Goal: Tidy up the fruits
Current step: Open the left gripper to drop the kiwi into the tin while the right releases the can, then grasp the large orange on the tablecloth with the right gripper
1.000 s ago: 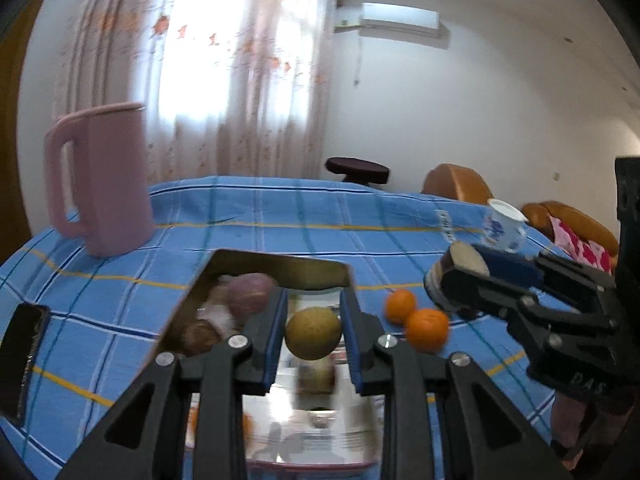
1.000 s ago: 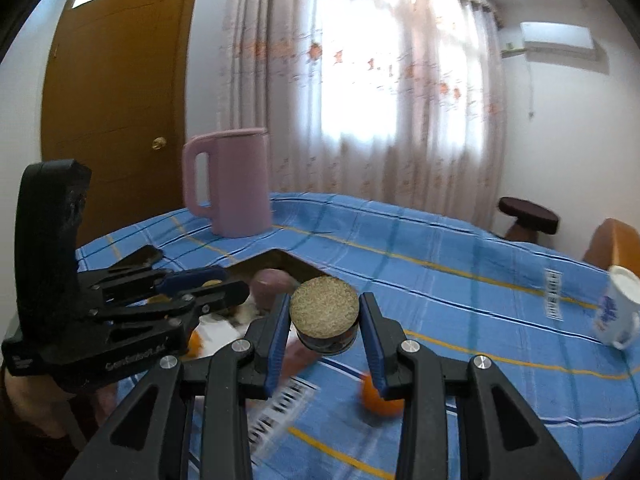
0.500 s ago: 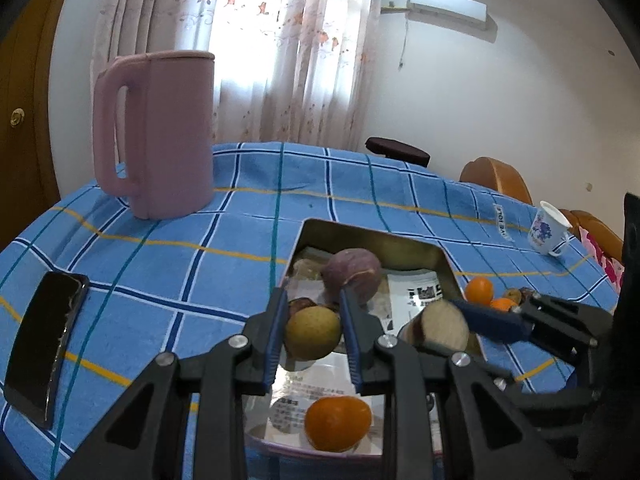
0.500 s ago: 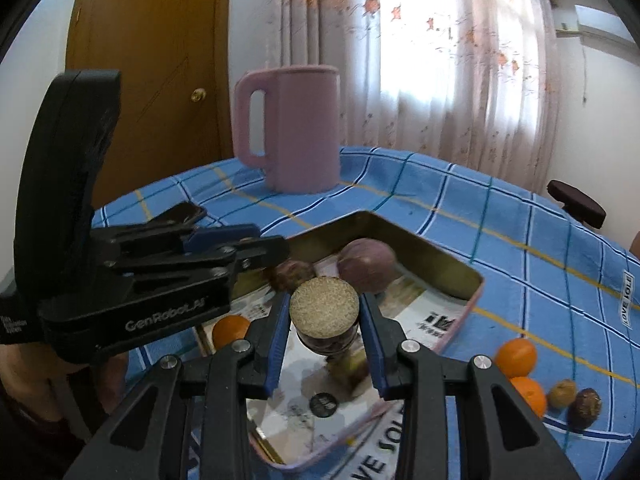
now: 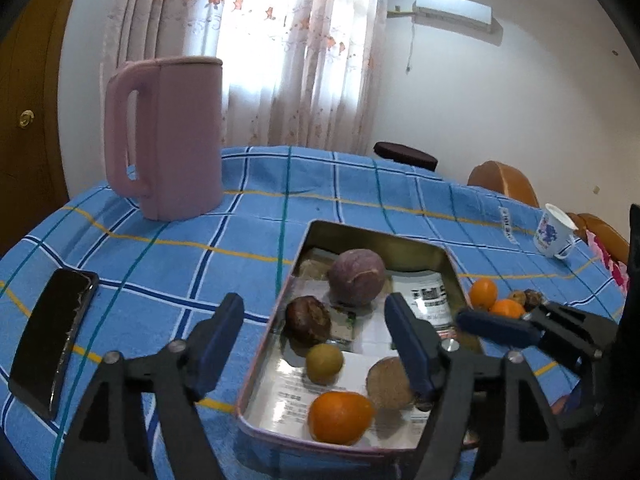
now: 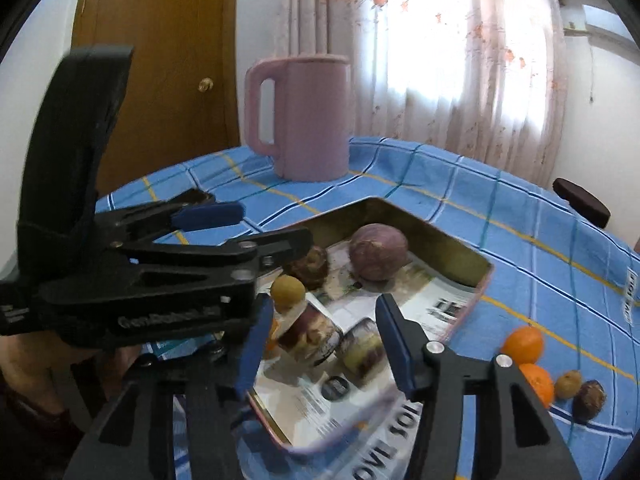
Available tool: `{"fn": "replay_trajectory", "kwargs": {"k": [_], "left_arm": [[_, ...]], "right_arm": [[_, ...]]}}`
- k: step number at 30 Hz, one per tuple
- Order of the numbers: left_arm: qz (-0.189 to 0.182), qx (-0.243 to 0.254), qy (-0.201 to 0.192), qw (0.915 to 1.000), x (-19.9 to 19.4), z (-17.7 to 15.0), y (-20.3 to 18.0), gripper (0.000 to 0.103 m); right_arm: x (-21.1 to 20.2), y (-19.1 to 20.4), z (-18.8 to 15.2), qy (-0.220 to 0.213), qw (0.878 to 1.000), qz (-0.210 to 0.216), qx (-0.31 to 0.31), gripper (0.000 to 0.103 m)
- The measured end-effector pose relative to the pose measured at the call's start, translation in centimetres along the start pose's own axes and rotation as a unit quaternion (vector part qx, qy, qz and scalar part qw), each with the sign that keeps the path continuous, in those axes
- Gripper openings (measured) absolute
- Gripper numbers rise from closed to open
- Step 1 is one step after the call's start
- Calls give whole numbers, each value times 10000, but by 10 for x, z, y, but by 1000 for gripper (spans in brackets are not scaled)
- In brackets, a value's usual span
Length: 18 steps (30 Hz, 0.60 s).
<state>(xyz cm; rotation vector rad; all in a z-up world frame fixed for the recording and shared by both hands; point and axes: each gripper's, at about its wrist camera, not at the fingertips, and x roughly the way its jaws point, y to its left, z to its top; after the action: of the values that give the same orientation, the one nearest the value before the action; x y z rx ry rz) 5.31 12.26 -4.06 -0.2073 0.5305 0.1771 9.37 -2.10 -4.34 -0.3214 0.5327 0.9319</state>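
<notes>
A metal tray (image 5: 372,238) (image 6: 448,246) lined with printed paper sits on the blue checked cloth. In it lie a purple round fruit (image 5: 356,282) (image 6: 378,252), a dark wrinkled fruit (image 5: 308,320) (image 6: 310,266), a small yellow-green fruit (image 5: 324,363) (image 6: 287,289), an orange (image 5: 340,416) and a cut fruit piece (image 5: 386,382) (image 6: 310,334). My left gripper (image 5: 316,344) is open above the tray's near left part. My right gripper (image 6: 320,344) is open just above the cut piece. Both hold nothing.
Two oranges (image 6: 524,344) and two small dark fruits (image 6: 588,398) lie on the cloth right of the tray. A pink jug (image 5: 172,136) stands at the back left, a phone (image 5: 52,336) lies at the left, a white mug (image 5: 554,232) at the far right.
Both grippers have opened. The yellow-green fruit has dropped from the left gripper into the tray and the cut piece from the right gripper lies in the tray.
</notes>
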Motion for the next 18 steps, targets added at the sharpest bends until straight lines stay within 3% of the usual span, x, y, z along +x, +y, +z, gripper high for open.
{"fn": "replay_trajectory", "kwargs": {"k": [4,7,9,14,18], "left_arm": [[-101,28,-53,9999,-5,-1,-9,80],[-213,88,-70,9997,-6,-2,-20,80],[-309,185,-64,9993,-6,-2,-32,82],[-411,388,3,9984,-3,-3,-52,84],[-456,492,20,9977,-2,-1,-63,84]], "right_arm": [[-28,-30,-10,-126,9988,-454,142,56],[-42,-64,-23,8,9935,-1101,282,57],[-45,-83,-30,114,9902,-1299,492,57],[-32,-107,-36,449,9870,-1345,755,57],[-18,-112,-34,756,9869,-1121,882,57]]}}
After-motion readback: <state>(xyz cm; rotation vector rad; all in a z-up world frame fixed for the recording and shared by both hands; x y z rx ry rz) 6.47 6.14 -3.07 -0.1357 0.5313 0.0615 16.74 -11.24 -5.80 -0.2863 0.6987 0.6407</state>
